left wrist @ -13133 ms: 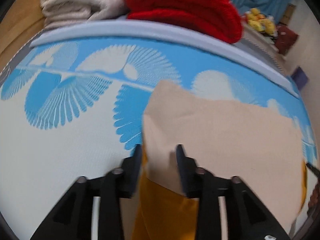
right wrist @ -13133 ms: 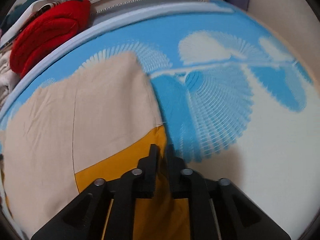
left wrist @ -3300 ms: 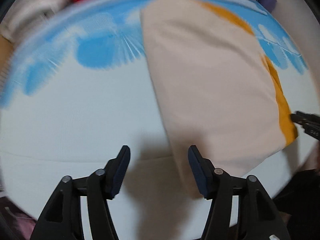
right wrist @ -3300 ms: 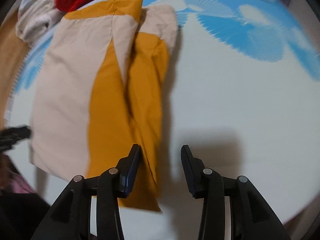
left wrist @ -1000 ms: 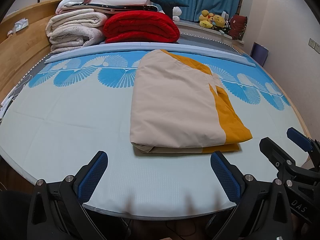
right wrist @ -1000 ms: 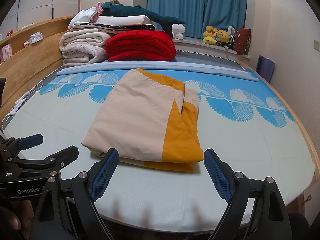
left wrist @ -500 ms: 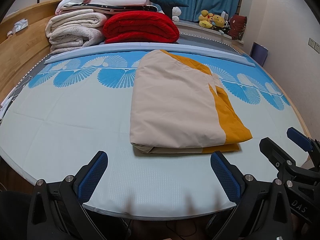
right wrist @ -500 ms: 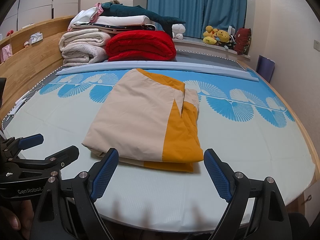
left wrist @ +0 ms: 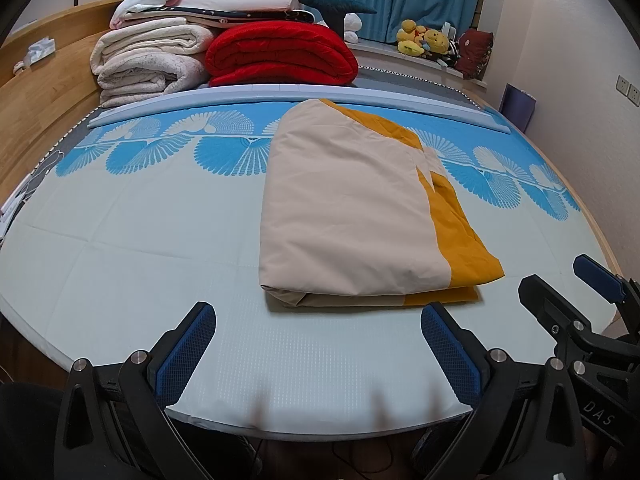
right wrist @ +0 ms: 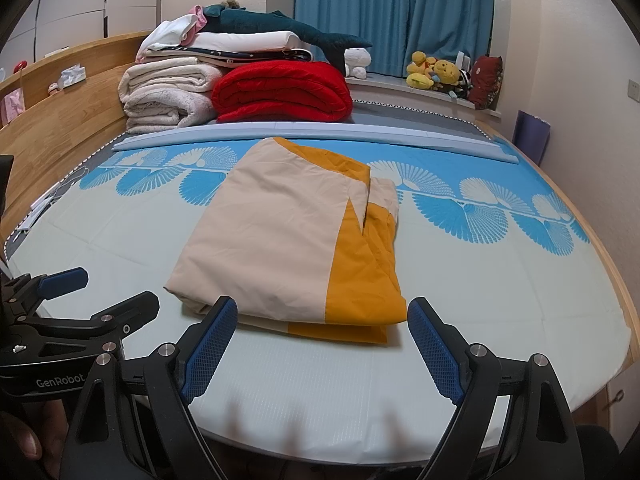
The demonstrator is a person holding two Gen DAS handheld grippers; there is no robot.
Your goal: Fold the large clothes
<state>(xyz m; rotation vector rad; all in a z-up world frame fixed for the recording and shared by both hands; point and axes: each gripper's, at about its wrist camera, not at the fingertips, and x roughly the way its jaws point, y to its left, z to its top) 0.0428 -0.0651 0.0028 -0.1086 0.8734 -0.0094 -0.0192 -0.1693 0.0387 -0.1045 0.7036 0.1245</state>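
A beige and mustard-yellow garment lies folded into a thick rectangle on the bed sheet, with the yellow band along its right side. My left gripper hovers open near the front edge of the bed, just short of the folded pile, with nothing between its blue pads. My right gripper is also wide open in front of the pile's near edge, holding nothing. Each gripper shows in the other's view, the right gripper at the right and the left gripper at the left.
Folded blankets and a red quilt are stacked at the head of the bed, behind a pale blue bolster strip. A wooden headboard runs along the left. Plush toys sit on the window ledge under blue curtains.
Over the last second nothing has visibly moved. Earlier, both grippers were down close against the fabric; now they are drawn back to the bed's front edge and stand open.
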